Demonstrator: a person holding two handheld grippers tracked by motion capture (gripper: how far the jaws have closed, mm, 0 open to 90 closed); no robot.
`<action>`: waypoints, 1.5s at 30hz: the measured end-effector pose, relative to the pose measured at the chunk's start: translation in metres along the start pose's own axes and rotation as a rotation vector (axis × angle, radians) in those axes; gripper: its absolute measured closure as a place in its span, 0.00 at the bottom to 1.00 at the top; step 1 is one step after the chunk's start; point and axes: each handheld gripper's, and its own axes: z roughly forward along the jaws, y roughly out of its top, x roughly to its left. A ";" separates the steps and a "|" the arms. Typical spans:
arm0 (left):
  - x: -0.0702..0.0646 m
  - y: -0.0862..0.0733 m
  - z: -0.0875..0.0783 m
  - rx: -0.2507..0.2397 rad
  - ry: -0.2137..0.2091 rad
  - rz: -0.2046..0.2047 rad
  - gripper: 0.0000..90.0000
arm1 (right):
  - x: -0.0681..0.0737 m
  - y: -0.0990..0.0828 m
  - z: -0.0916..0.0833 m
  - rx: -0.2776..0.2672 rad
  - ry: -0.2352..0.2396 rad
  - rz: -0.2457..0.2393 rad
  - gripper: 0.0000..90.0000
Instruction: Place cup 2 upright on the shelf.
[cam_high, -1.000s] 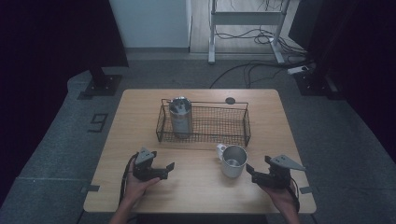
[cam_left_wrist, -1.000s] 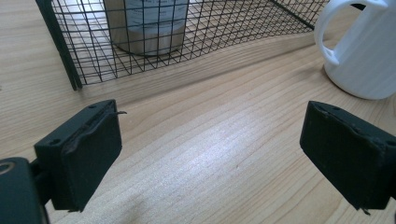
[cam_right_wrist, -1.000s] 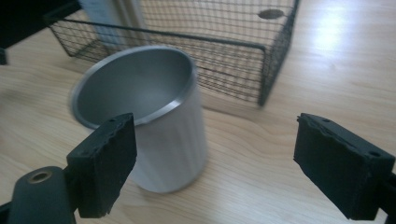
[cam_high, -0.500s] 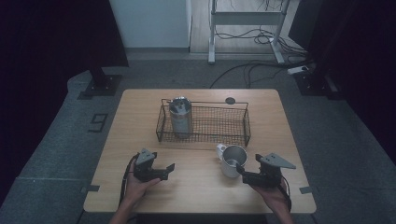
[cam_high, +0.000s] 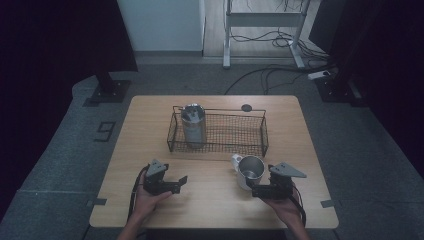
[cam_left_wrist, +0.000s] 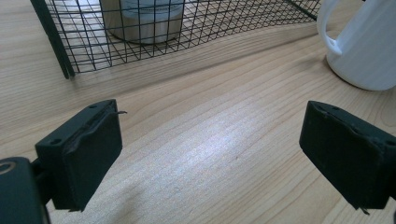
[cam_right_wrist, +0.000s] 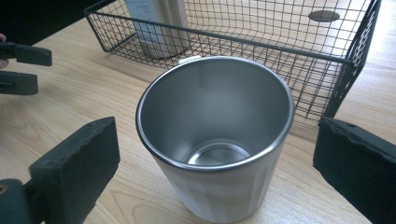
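Note:
A white mug with a steel inside stands upright on the wooden table, just in front of a black wire basket. Its handle points away toward the basket. My right gripper is open; in the right gripper view the mug stands between the wide-apart jaws of the right gripper, apparently untouched. My left gripper rests open near the front left, nothing between the jaws of the left gripper. The mug is off to its right.
A steel tumbler stands upright in the basket's left end; the rest of the basket holds nothing. A small dark disc lies behind the basket. Cables and a stand's legs are on the floor beyond the table.
My right gripper has moved left and forward, so that its open jaws now stand on either side of the mug. The left gripper has stayed in place.

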 end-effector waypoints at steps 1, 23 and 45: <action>0.000 0.000 0.000 0.000 -0.005 -0.003 0.07 | 0.000 0.000 0.001 0.003 -0.001 -0.004 0.00; 0.000 -0.001 -0.001 0.002 -0.027 -0.019 0.08 | 0.006 -0.002 0.032 0.014 -0.025 -0.043 0.00; -0.002 -0.002 0.001 0.009 -0.022 -0.008 0.08 | 0.006 -0.008 0.046 -0.002 -0.067 -0.079 0.07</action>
